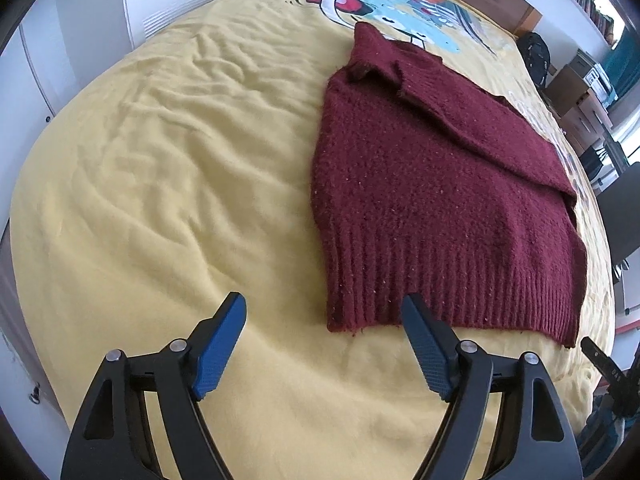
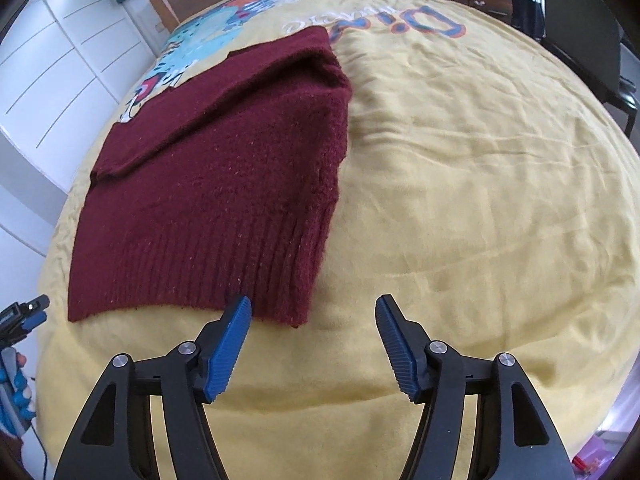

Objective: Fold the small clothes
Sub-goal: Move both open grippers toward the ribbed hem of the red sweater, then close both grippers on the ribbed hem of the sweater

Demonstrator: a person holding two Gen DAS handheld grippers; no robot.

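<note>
Blue-padded left gripper [image 1: 323,312] and right gripper [image 2: 313,314] are both hanging wide and empty, straddling the near ribbed hem corners of the maroon knit sweater [image 1: 420,184], sleeves already folded in, on the yellow bedspread [image 1: 160,160]. Next move probably calls for pinching both corners and carrying the hem forward toward the collar.

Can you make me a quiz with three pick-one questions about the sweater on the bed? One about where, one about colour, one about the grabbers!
1. Where does the sweater lie?
A. on the yellow bedspread
B. on a chair
C. on the floor

2. What colour is the sweater?
A. green
B. dark red
C. white

3. How are the left gripper and right gripper?
A. both open, holding nothing
B. both clamped on the sweater
C. one holds a sock

Answers:
1 A, it lies flat on the bedspread.
2 B, the knit is dark red.
3 A, the blue pads stand apart at the ribbed hem.
</note>
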